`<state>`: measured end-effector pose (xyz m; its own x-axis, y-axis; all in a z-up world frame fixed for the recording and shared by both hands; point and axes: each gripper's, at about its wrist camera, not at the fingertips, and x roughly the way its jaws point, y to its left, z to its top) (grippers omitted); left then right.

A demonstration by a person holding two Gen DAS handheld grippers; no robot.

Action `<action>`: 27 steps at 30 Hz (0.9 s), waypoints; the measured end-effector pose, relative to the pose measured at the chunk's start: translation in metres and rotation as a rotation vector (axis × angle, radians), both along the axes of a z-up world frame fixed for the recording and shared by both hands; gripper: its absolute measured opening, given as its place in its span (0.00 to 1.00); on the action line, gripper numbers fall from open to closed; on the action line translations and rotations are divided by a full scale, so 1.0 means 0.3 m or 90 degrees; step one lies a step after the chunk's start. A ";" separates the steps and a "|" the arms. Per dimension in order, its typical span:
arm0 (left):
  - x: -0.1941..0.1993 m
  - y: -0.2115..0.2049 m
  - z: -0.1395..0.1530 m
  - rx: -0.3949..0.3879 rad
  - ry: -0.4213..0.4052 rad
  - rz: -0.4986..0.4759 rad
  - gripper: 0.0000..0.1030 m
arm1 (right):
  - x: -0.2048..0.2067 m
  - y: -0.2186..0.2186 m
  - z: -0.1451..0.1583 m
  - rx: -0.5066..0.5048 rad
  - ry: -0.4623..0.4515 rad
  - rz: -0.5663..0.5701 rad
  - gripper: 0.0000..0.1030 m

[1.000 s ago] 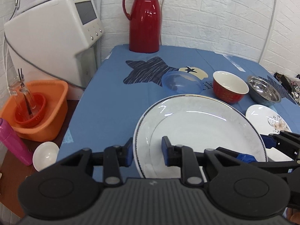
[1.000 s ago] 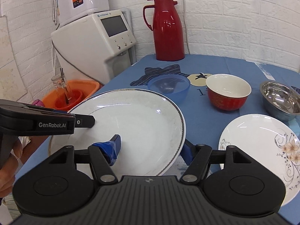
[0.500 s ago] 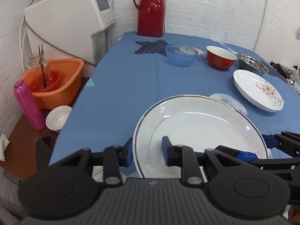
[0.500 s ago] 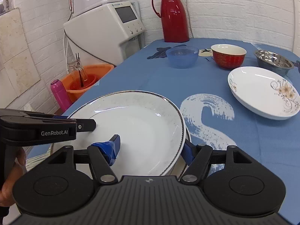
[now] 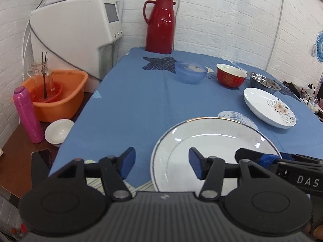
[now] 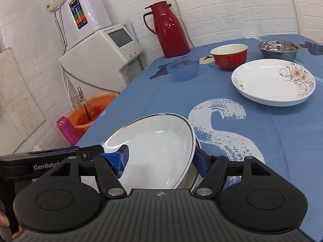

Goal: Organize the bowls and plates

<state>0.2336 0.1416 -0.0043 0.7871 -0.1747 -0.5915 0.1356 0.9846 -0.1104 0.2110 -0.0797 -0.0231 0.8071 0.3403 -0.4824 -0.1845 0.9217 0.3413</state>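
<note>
A large white plate with a thin dark beaded rim is seen at the near edge of the bench, which is covered in a blue cloth. In the right wrist view the plate is tilted, its right edge raised, and a second rim can be made out just beneath it, though whether the two touch cannot be told.

The left gripper is spread wide, and nothing is held by it: one of its fingers is seen outside the plate's left rim, the other above the plate's well. The right gripper is closed across the plate's right rim, one blue-taped finger lying on the plate's inner face and the other behind the edge.

Beyond the plate, well apart from it, a flowered white plate is seen, and farther off a blue bowl, a red bowl and a steel bowl stand in a row.

The large plate is judged stiff, fairly heavy, glazed and slippery, and liable to chip or break if dropped. It is best taken at the rim, pinched firmly between face and underside; with one rim grip alone it is likely to swing, so it is better kept low over the bench.
</note>
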 end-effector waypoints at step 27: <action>0.076 -0.152 0.101 -0.014 0.019 -0.056 0.63 | -0.038 -0.337 0.049 -0.007 0.011 -0.134 0.54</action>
